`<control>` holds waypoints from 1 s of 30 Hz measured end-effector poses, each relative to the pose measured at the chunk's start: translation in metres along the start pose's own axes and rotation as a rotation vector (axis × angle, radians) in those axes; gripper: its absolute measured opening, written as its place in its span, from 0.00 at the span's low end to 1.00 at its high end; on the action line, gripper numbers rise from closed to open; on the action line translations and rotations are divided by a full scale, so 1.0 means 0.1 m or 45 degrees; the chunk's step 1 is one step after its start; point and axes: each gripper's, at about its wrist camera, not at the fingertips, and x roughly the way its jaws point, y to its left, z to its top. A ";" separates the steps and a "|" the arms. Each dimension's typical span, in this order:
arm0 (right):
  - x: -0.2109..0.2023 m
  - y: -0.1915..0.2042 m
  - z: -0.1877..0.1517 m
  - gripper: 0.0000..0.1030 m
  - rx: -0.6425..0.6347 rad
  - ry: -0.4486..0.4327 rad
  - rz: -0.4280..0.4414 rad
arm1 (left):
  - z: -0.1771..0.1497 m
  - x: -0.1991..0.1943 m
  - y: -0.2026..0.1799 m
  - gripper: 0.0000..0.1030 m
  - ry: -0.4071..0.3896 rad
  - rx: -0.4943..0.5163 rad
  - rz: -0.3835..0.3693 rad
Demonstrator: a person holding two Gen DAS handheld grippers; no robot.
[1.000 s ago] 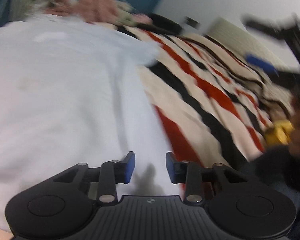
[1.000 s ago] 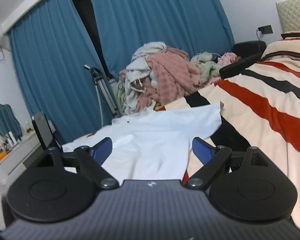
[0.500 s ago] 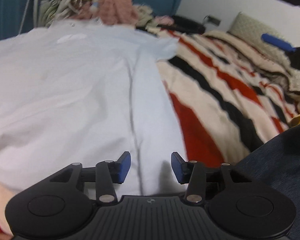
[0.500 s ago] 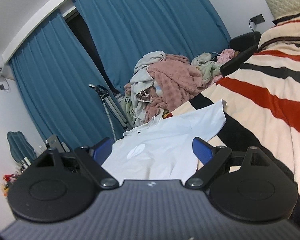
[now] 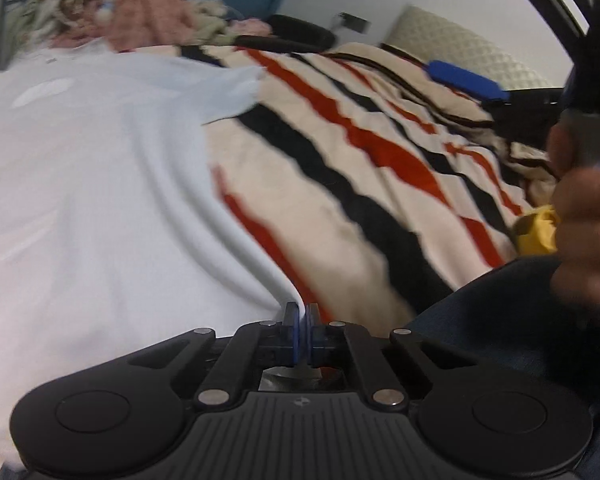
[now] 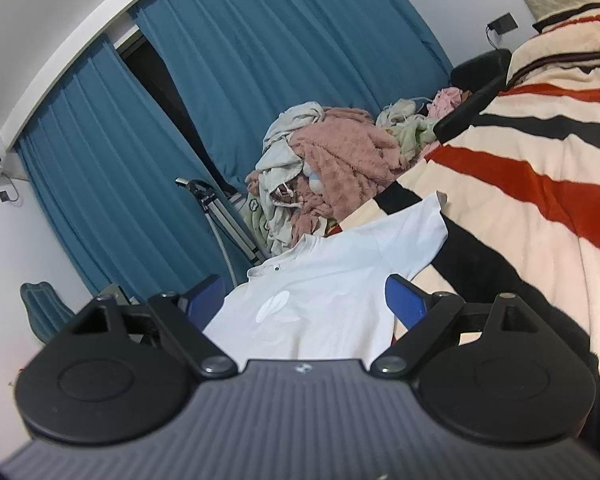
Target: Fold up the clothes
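A white short-sleeved shirt [image 5: 80, 184] lies spread on a bed with a cream, red and black striped blanket [image 5: 360, 152]. My left gripper [image 5: 301, 320] is shut on the shirt's near right hem, and the cloth rises in a ridge to the pads. In the right wrist view the shirt [image 6: 324, 280] shows with its collar and a button far from me. My right gripper [image 6: 306, 300] is open and empty, held in the air above the shirt's near end. Its blue pad [image 5: 466, 80] shows at the upper right of the left wrist view.
A heap of pink, beige and green clothes [image 6: 332, 160] lies beyond the shirt against blue curtains [image 6: 260, 60]. A metal stand [image 6: 220, 216] leans left of the heap. A yellow object [image 5: 538, 230] lies by the person's hand at the right. The padded headboard [image 5: 460, 48] stands behind.
My left gripper has closed on the shirt's near right hem and pulled it up into a ridge. My right gripper stayed open and tilted, higher above the bed.
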 end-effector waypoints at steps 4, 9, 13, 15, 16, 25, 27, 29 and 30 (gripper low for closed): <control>-0.01 0.12 -0.03 0.87 -0.165 -0.053 -0.062 | 0.13 0.29 -0.19 0.04 0.063 0.025 -0.043; 0.08 0.11 -0.06 0.87 -0.228 -0.009 -0.089 | 0.08 0.29 -0.17 0.21 0.065 0.027 -0.069; 0.12 0.10 -0.09 0.87 -0.242 0.006 -0.108 | 0.08 0.14 -0.08 0.66 0.029 0.026 -0.044; 0.14 0.12 -0.12 0.86 -0.265 0.012 -0.113 | 0.11 -0.09 0.02 0.75 -0.039 0.041 0.033; 0.15 0.13 -0.13 0.86 -0.279 0.015 -0.115 | 0.14 -0.20 0.07 0.80 -0.071 0.045 0.069; 0.35 0.30 -0.28 0.86 -0.414 0.021 -0.162 | 0.45 -0.97 0.59 0.94 -0.400 0.057 0.428; 0.43 0.35 -0.33 0.86 -0.462 0.028 -0.182 | 0.48 -1.07 0.69 0.95 -0.475 0.024 0.479; 0.50 0.39 -0.38 0.86 -0.491 0.032 -0.187 | 0.49 -1.15 0.80 0.97 -0.535 -0.027 0.512; 0.54 0.40 -0.41 0.86 -0.500 0.035 -0.187 | 0.48 -1.18 0.85 0.98 -0.553 -0.050 0.520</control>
